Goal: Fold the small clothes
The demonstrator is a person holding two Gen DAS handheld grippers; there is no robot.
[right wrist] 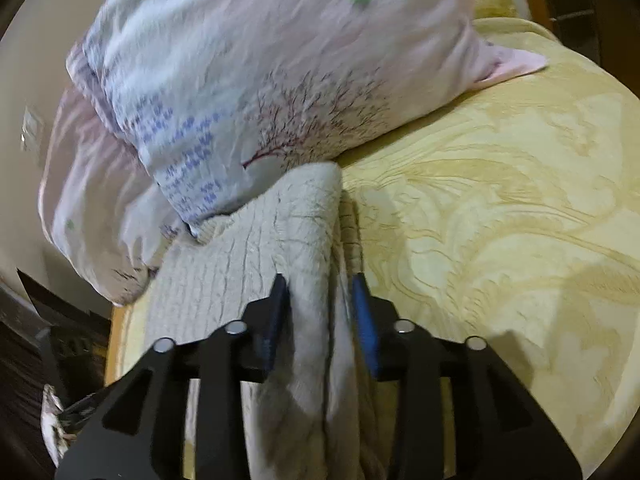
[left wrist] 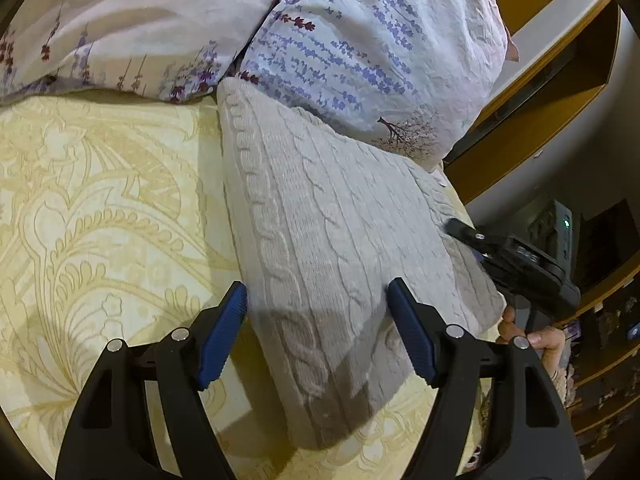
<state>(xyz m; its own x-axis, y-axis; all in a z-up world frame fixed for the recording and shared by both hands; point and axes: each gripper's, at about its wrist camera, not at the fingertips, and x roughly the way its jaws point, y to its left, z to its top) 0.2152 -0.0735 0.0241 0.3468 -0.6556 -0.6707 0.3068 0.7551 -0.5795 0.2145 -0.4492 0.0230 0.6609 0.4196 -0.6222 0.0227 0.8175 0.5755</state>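
Blue pads of the left hand-held gripper (left wrist: 318, 300) frame the near end of the cream cable-knit sweater (left wrist: 320, 216), jaws wide apart, touching nothing that shows; it hovers just above the knit and holds nothing. Sweater lies on the bed, on the yellow patterned bedspread (left wrist: 100, 200), already doubled into a long band running from the near edge up to the floral pillows (left wrist: 340, 40), its far end tucked against them. In the right wrist view the right hand-held gripper (right wrist: 320, 292) straddles a raised ridge of the same knit; jaws stand partly apart with the fold between them. Left pad looks close to the cloth, right pad shows a gap, so it reads as released rather than clamped, though the blur leaves that short of certain. From the left view that gripper sits at the sweater's right edge, with the person's hand (left wrist: 536, 336) on its handle. Judged step: lengthwise fold laid down, right side letting go. Next move probably a cross fold: each gripper needs a fresh pinch on a near corner, through all layers, then carry the near end toward the pillow end. Thick knit, so a shallow bite would likely slip and drag the top layer only. Right gripper should clear the ridge before moving off, or it will pull the fold open.
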